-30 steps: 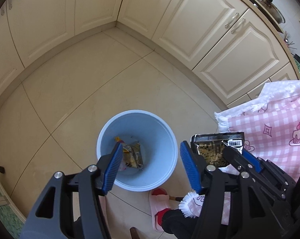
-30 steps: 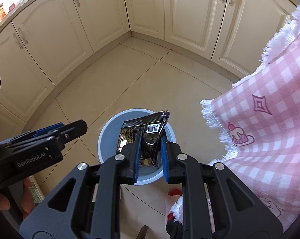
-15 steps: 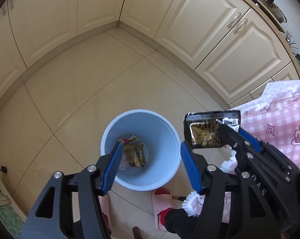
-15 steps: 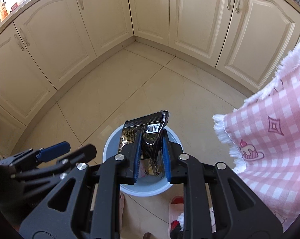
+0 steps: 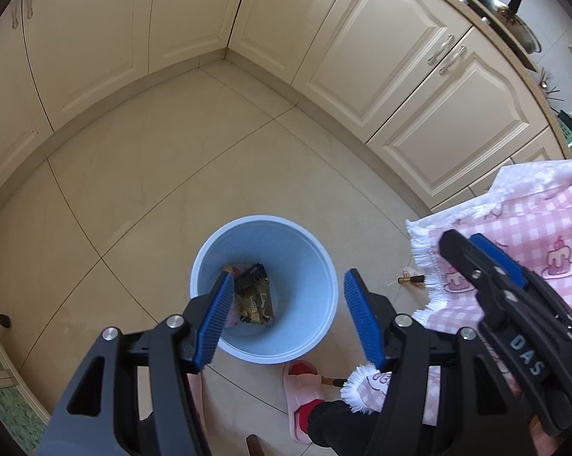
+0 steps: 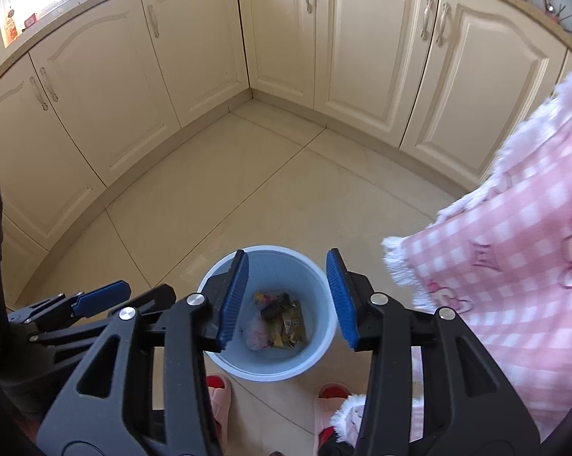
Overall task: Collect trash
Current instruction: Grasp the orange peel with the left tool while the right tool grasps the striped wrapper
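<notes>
Over the bin, right gripper (image 6: 287, 296) now has its blue pads spread wide with nothing between them; 0.5 s ago it was clamped on the dark foil wrapper. That wrapper (image 6: 276, 306) now lies inside the blue bin (image 6: 316, 357), on top of the other snack packets (image 6: 287, 328) and a pinkish bag (image 6: 256, 332) at the bottom. Left wrist view confirms: dark wrapper (image 5: 251, 278) sits on the pile in the bin (image 5: 308, 258), where before only the yellowish packet showed.

Left gripper (image 5: 287, 323) is wide and holding nothing, same as before, hanging above the bin's near rim. From its view the right gripper (image 5: 476, 254) sits off to the right over the pink checked cloth (image 5: 544, 228); the wrapper it carried is gone from it.

Pink slippers (image 6: 329, 399) stand on the floor just this side of the bin. Small brass-coloured item (image 5: 411, 278) lies on the floor tiles beside the cloth fringe. Cream cabinets (image 6: 365, 49) run along the far side.
</notes>
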Action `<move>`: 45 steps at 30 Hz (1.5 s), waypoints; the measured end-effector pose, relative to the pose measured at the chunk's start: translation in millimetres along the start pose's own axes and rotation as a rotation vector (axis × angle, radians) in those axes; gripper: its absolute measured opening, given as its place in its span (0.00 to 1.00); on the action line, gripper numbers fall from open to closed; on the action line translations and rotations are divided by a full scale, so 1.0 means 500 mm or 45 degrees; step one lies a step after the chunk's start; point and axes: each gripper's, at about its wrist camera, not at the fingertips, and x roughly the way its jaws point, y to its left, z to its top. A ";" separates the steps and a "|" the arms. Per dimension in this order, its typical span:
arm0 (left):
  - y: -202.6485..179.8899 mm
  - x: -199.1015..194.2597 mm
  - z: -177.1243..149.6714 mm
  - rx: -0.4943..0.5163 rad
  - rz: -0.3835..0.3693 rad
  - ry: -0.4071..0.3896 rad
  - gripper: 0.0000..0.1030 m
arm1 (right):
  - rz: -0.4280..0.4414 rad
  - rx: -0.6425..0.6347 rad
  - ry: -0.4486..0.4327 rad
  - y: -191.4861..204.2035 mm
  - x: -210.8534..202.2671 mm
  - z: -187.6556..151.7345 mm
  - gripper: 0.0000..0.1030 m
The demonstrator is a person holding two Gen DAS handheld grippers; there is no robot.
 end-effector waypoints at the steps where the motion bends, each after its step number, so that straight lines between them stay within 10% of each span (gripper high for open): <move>1: -0.004 -0.010 -0.002 0.005 -0.003 -0.010 0.58 | -0.006 -0.004 -0.021 -0.004 -0.024 0.002 0.41; 15: -0.244 -0.321 -0.067 0.241 -0.199 -0.315 0.61 | -0.157 0.061 -0.451 -0.119 -0.470 -0.037 0.48; 24: -0.505 -0.413 -0.178 0.591 -0.334 -0.329 0.61 | -0.316 0.226 -0.578 -0.294 -0.675 -0.145 0.52; 41: -0.722 -0.370 -0.273 0.848 -0.334 -0.169 0.61 | -0.336 0.349 -0.106 -0.543 -0.586 -0.211 0.60; 45: -0.747 -0.360 -0.278 0.884 -0.315 -0.153 0.61 | -0.331 0.287 -0.091 -0.537 -0.585 -0.217 0.32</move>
